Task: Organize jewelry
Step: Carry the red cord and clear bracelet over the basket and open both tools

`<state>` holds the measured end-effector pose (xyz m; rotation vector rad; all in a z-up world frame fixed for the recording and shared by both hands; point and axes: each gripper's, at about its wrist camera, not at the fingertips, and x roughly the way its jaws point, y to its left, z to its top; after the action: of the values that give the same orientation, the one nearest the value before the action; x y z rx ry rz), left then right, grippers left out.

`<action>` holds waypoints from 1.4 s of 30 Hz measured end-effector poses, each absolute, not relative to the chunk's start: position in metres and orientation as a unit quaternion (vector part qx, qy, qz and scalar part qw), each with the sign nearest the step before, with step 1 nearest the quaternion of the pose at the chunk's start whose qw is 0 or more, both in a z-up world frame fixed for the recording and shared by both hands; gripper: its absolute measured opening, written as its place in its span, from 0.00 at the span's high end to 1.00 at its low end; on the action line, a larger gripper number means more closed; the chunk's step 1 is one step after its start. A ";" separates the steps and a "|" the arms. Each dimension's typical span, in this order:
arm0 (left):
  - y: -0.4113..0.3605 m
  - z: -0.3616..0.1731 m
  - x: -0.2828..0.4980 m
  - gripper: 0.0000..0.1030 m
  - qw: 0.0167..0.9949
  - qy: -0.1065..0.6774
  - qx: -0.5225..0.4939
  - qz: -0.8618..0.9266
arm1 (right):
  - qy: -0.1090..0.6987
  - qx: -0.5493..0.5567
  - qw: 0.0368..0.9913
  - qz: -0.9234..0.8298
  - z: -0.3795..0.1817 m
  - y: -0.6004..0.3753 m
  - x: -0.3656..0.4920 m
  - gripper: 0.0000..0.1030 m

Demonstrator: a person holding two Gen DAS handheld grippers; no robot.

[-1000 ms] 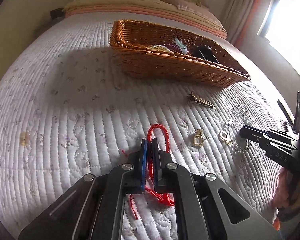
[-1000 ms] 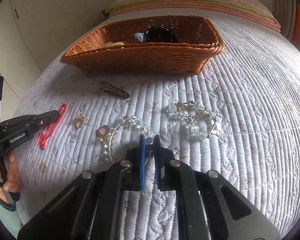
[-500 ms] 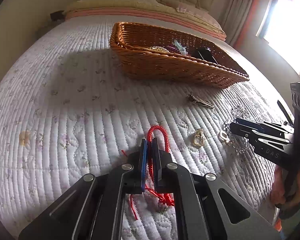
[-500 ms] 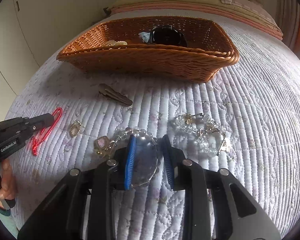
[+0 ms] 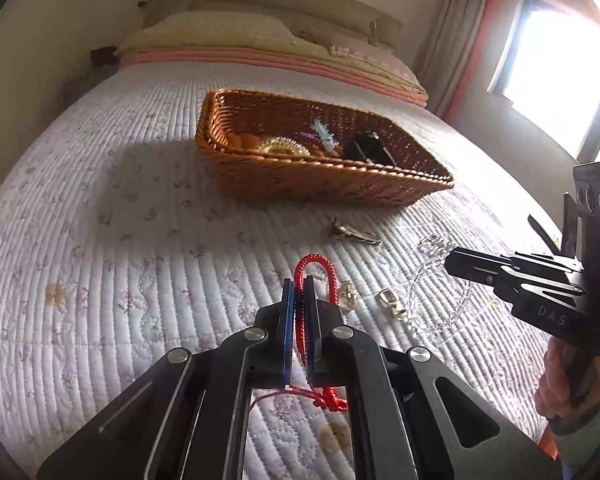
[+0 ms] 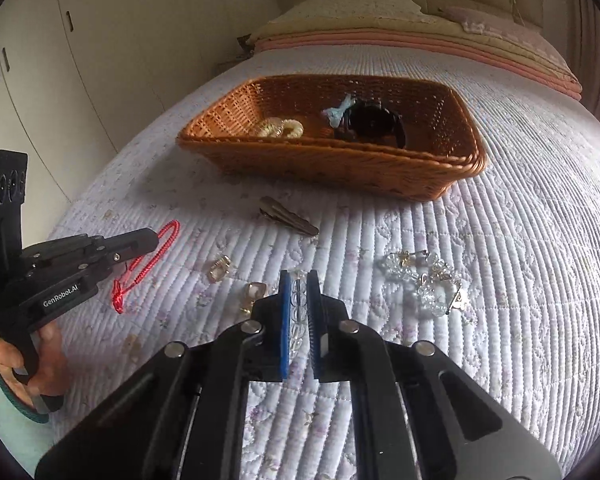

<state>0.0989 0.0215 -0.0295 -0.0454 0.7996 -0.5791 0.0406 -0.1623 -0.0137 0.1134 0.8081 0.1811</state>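
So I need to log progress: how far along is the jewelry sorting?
Done: a few pieces lie in the wicker basket. In hand: left gripper pinches the red cord bracelet; right gripper pinches the clear bead bracelet. Left: hair clip, two gold clasps, crystal cluster.

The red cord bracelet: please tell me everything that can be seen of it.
The red cord bracelet is a thin loop of braided red cord with a knot and loose thread ends at one end. The left gripper has its jaws shut on one side of the loop. Its rounded end sticks out past the jaws, and the knotted end hangs under them, above the quilted bedspread.
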 end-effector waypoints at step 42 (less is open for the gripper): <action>-0.051 -0.013 0.272 0.97 0.899 0.365 -0.046 -0.238 | 0.403 0.106 0.903 0.109 0.012 -0.190 0.247 0.94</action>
<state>0.2722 -0.0513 -0.0133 -0.0947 0.7549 -0.4937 0.2473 -0.1900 0.0124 0.2193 0.8327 0.2259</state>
